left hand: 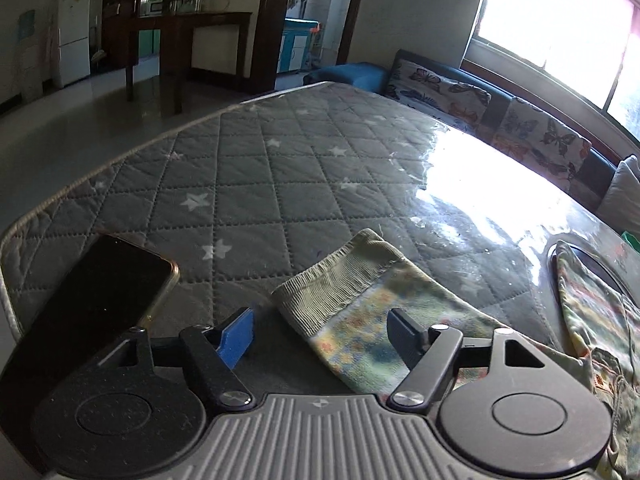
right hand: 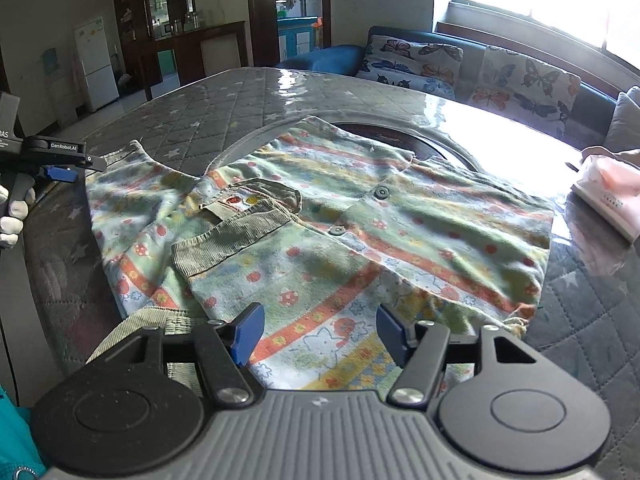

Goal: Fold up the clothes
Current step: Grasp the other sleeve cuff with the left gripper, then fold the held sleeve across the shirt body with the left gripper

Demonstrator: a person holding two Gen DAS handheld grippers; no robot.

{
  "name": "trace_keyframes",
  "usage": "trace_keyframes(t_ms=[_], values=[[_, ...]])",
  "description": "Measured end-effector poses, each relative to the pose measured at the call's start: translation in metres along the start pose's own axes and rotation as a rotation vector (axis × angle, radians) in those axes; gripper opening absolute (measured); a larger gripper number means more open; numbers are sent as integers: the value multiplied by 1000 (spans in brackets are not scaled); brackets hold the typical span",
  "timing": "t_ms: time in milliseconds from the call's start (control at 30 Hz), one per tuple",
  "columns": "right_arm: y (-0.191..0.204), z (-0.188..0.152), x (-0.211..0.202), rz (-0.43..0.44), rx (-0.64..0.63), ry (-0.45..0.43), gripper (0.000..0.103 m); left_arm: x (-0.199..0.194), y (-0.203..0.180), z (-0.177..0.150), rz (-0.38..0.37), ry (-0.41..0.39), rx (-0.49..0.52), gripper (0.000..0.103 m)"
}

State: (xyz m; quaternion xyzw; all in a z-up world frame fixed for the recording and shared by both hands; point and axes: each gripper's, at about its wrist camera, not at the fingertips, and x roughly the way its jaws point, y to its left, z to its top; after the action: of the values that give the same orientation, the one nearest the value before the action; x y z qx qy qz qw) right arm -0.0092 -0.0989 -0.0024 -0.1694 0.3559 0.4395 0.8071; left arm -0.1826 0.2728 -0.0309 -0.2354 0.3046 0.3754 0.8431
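Note:
A small green patterned cardigan (right hand: 360,232) with orange stripes, buttons and ribbed olive cuffs lies spread on the quilted grey table cover (right hand: 192,108). One sleeve is folded across its front, the cuff (right hand: 228,240) near the middle. My right gripper (right hand: 320,334) is open just above the garment's near hem. The other sleeve (left hand: 380,320) stretches out to the left, its ribbed cuff (left hand: 336,280) flat on the cover. My left gripper (left hand: 320,334) is open over that sleeve, the right finger above the fabric. The left gripper (right hand: 60,170) also shows at the left edge of the right wrist view, held by a gloved hand (right hand: 12,216).
A dark phone (left hand: 92,308) lies left of the left gripper near the table edge. A pink-and-white packet (right hand: 608,188) sits at the right. A sofa with butterfly cushions (right hand: 460,68) runs behind the table under a bright window. Glare covers the far cover.

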Motion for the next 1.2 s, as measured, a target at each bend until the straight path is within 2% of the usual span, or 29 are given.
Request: trace_keyframes(t_ms=[100, 167, 300, 367, 400, 500, 600, 767, 967, 1200], values=[[0, -1, 1, 1, 7, 0, 64, 0, -2, 2, 11, -8, -4, 72], [0, -1, 1, 3, 9, -1, 64, 0, -2, 2, 21, -13, -9, 67], [0, -2, -1, 5, 13, -6, 65, 1, -2, 4, 54, -26, -11, 49], [0, -3, -2, 2, 16, -9, 66, 2, -1, 4, 62, -36, -12, 34], [0, -3, -3, 1, 19, -11, 66, 3, 0, 5, 68, -41, -14, 23], [-1, -5, -6, -3, 32, -22, 66, 3, 4, 6, 40, -40, -31, 14], [-1, -6, -9, -5, 38, -31, 66, -4, 1, 9, -13, -47, -39, 12], [-3, -7, -15, -10, 46, -46, 66, -36, -19, 15, -162, -76, -23, 11], [-6, -9, -21, -15, 58, -65, 66, -79, -64, 24, -378, -102, 58, 10], [-11, -13, -30, -23, 79, -89, 66, -108, -127, 20, -604, -76, 155, 10]])
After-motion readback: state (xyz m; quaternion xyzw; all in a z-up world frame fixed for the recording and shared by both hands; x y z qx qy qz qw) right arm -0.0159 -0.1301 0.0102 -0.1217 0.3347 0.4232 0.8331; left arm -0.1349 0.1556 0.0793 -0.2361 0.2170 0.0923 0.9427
